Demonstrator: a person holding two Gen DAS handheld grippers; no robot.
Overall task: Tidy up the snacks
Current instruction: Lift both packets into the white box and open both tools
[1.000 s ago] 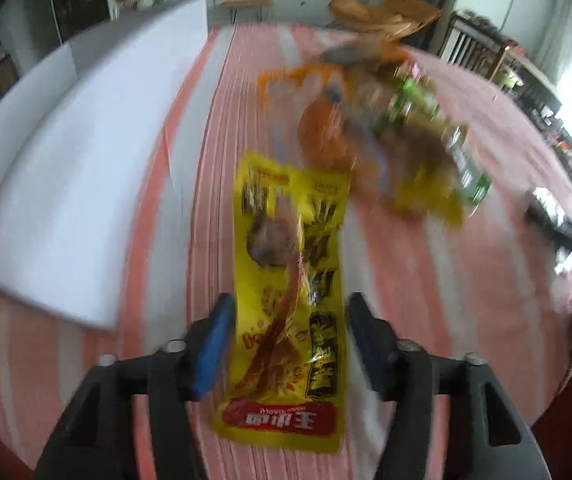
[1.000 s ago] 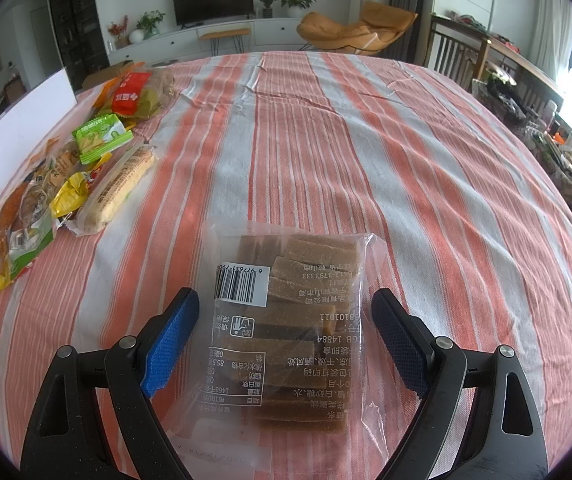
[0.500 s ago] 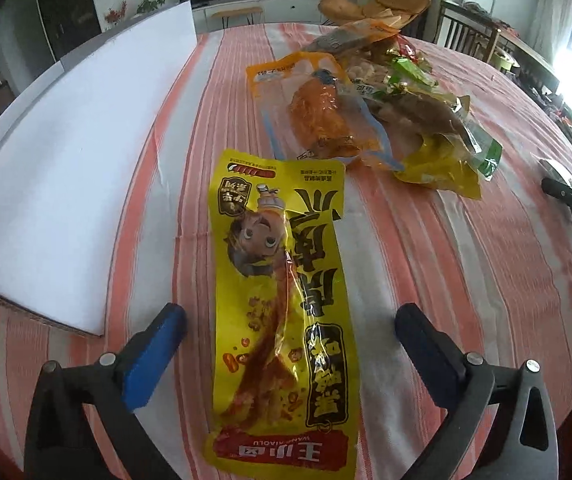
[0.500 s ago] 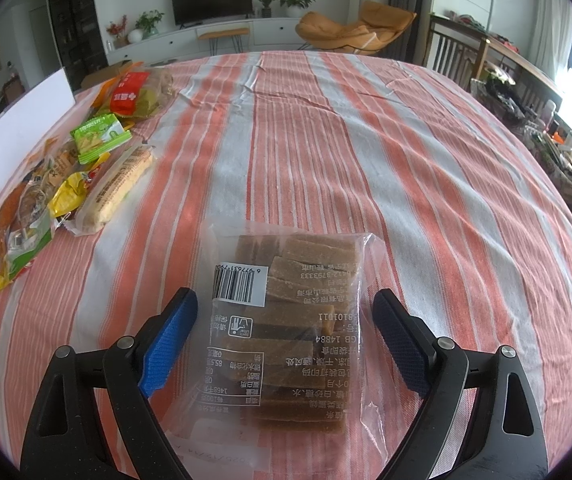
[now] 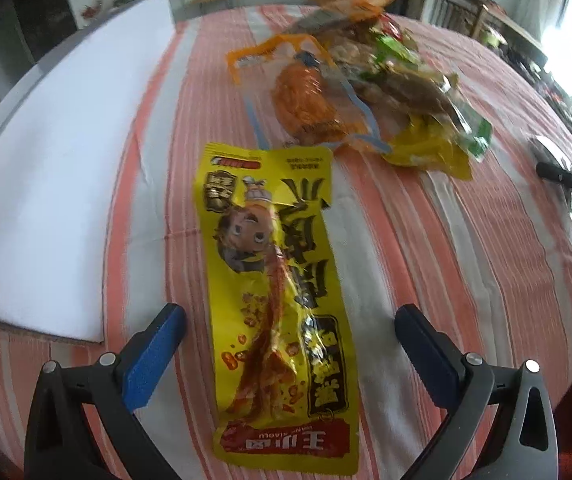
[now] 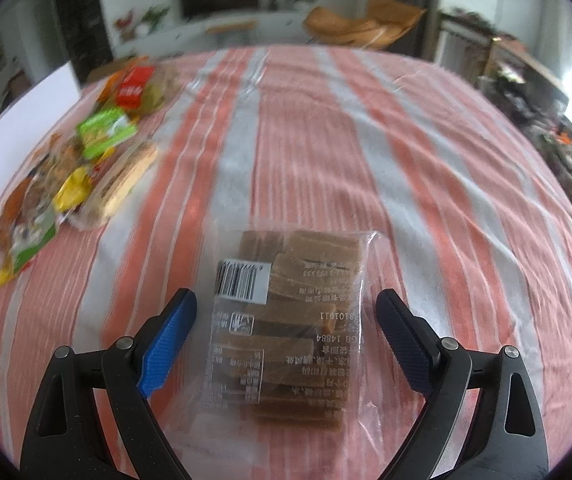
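With the yellow packet (image 5: 282,280) set down near the table's (image 5: 466,248) near edge, the left gripper (image 5: 290,332), whose jaws have just been opening, stands wide around it untouching, the right gripper (image 6: 286,320) likewise released around the biscuit bag (image 6: 290,320), so a fresh pick from the pile (image 5: 366,84) likely follows.

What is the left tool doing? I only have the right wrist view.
Observer: The left tool has just been opening. Its jaws stand wide, and a long yellow snack packet lies flat between them, untouched.
Operator: Which end faces the tool?
Observer: The end with the red band; a cartoon face is printed further up.
Operator: Anything beside it?
Observer: A white board lies flat to its left, with a strip of striped cloth between them.
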